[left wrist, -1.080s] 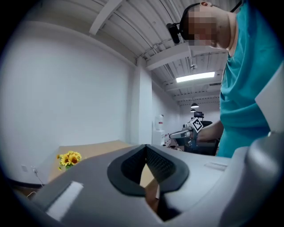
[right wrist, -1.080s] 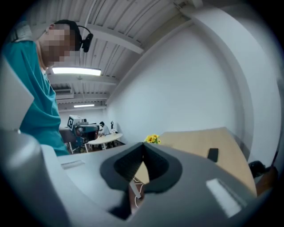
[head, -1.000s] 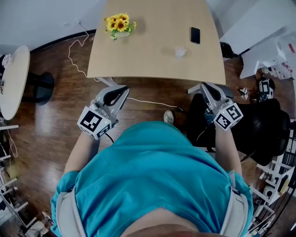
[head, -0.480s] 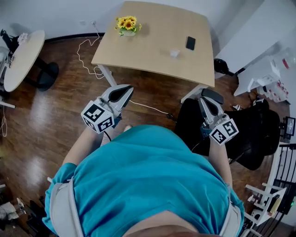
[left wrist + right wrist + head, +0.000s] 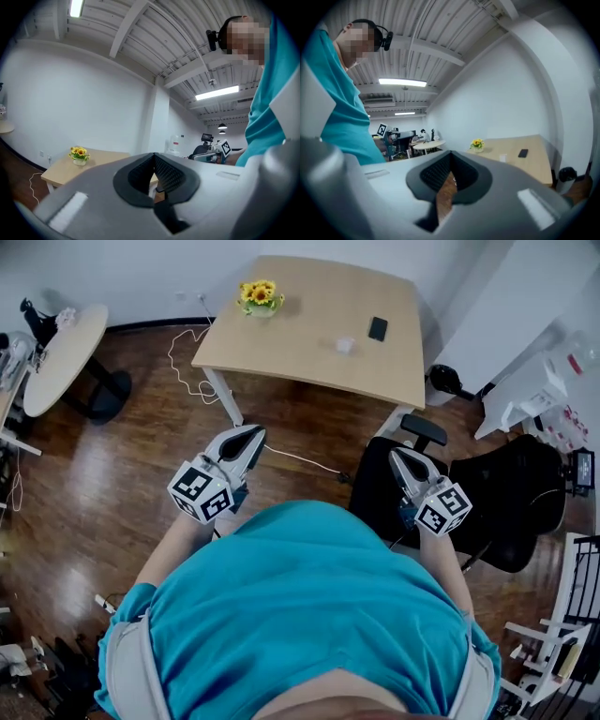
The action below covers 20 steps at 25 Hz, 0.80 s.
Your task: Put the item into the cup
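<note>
Since the person has backed away, the surface (image 5: 300, 348) lies well ahead of the left gripper (image 5: 251, 433) and right gripper (image 5: 399, 458), jaws together and empty, task unstarted.

The person wears a teal short-sleeved shirt (image 5: 300, 606) with pale grey straps (image 5: 127, 676) at either side. The left gripper (image 5: 251, 434) and the right gripper (image 5: 399, 457) are light grey wedge-shaped shells with black ribbed pads (image 5: 168, 173). Each carries a white cube (image 5: 200, 491) printed with black square markers.
</note>
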Each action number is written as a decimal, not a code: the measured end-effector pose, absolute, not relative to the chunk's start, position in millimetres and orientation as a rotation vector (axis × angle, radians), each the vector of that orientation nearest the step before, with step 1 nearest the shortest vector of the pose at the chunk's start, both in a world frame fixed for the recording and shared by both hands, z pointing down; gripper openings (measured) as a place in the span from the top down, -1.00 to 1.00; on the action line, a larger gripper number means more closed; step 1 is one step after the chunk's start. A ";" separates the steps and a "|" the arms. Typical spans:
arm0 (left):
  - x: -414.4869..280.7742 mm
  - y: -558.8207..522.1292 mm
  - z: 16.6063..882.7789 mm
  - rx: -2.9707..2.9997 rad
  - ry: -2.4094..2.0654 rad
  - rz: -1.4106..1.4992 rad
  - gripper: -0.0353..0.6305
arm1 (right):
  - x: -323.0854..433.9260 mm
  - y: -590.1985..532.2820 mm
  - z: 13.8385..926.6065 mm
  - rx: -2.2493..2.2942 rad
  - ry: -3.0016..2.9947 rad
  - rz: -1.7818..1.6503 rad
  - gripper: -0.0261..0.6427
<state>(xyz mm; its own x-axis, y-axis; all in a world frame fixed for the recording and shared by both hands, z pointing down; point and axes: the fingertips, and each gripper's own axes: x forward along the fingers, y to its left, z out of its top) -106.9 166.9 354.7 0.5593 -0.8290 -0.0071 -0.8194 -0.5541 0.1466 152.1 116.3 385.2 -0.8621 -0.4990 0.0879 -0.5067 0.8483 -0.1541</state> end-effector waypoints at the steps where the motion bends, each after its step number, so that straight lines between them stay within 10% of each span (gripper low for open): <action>1: -112.2 169.0 356.1 2.655 -1.426 -0.117 0.88 | 149.1 116.4 384.0 0.814 -2.973 0.252 0.92; 20: -121.1 160.3 364.1 2.681 -1.303 -0.116 0.88 | 122.4 109.6 383.1 0.891 -2.905 0.208 0.92</action>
